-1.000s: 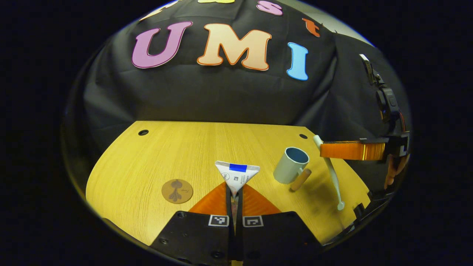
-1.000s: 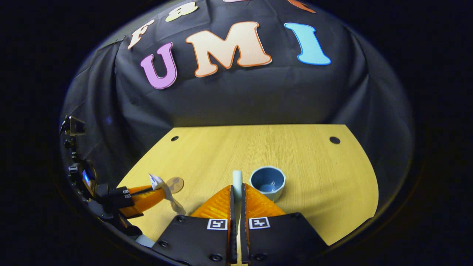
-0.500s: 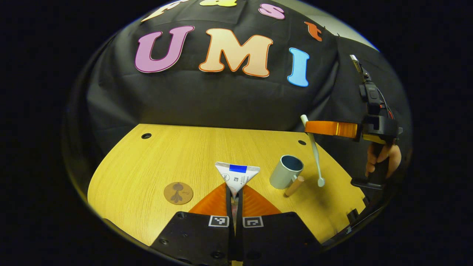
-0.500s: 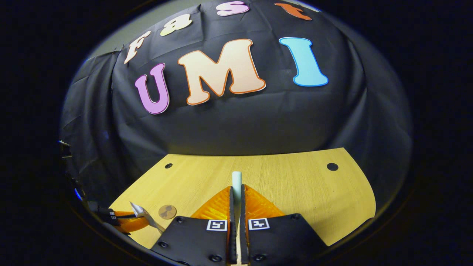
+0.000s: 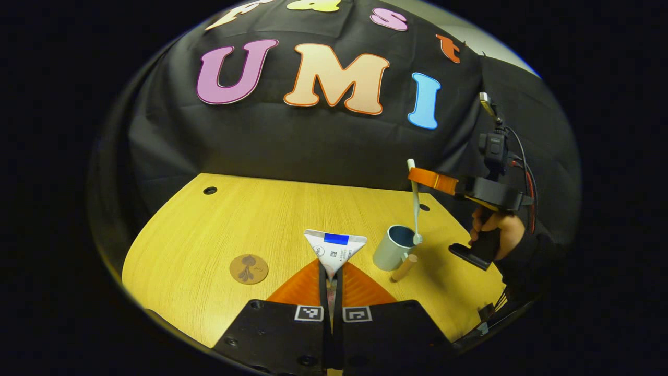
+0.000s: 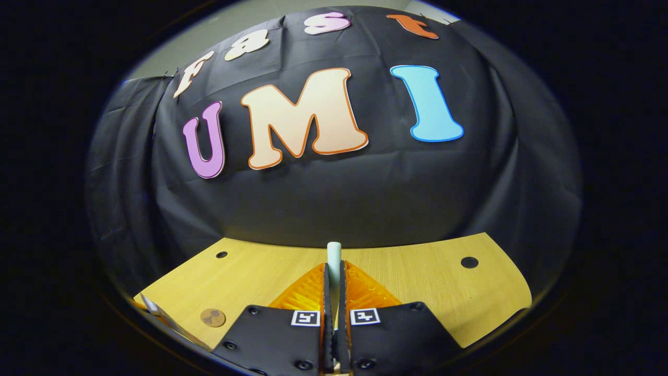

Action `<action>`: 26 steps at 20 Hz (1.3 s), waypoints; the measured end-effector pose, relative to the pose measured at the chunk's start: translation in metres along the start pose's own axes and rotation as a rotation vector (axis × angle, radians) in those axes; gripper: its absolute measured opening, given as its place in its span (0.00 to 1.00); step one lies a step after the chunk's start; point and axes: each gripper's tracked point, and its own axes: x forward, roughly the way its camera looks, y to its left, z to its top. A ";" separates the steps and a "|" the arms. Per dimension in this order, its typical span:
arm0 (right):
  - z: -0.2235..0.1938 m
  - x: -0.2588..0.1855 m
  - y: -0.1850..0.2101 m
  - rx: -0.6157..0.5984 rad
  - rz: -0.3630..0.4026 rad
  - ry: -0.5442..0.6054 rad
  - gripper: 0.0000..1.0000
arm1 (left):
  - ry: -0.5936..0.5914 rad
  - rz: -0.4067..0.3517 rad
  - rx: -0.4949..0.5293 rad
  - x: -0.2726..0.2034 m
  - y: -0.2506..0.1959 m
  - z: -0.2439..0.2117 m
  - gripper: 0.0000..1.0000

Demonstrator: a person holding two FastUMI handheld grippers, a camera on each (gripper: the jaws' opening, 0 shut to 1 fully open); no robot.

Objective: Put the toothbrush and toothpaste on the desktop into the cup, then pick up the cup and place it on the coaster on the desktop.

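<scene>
The toothbrush [image 5: 415, 203] is pale and slim, hanging nearly upright with its head at the rim of the cup [image 5: 392, 247], pinched near its top end by orange fingers; in the right gripper view its end [image 6: 334, 254] sticks up between them. The cup is grey outside, blue inside, upright on the wooden desktop [image 5: 250, 219], its wooden handle [image 5: 404, 267] toward the camera. The toothpaste [image 5: 334, 251], a white tube with a blue band, is held above the desktop. The round brown coaster [image 5: 249, 269] lies flat, well left of the cup

Recording booth: black cloth wall [image 5: 313, 141], wooden desk [image 5: 250, 219].
</scene>
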 end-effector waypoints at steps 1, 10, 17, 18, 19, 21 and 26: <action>-0.001 0.004 0.000 -0.010 0.001 -0.010 0.07 | 0.002 0.005 -0.002 -0.002 0.000 -0.001 0.00; -0.024 0.012 -0.011 -0.042 -0.034 -0.028 0.06 | 0.005 0.021 -0.023 -0.003 0.001 0.002 0.00; -0.053 -0.011 -0.008 -0.044 -0.024 0.004 0.32 | 0.006 -0.006 -0.009 0.004 -0.004 0.009 0.00; -0.057 -0.015 -0.006 -0.036 -0.008 0.012 0.42 | 0.005 -0.013 -0.005 0.007 -0.006 0.012 0.00; -0.060 -0.021 -0.005 -0.032 -0.007 0.018 0.71 | 0.002 -0.022 -0.003 0.009 -0.008 0.013 0.00; -0.062 -0.033 -0.014 -0.040 -0.026 0.012 0.98 | -0.007 -0.043 0.000 0.013 -0.014 0.019 0.00; -0.077 -0.070 -0.036 -0.035 -0.062 0.043 0.97 | -0.030 -0.110 0.019 0.030 -0.038 0.036 0.00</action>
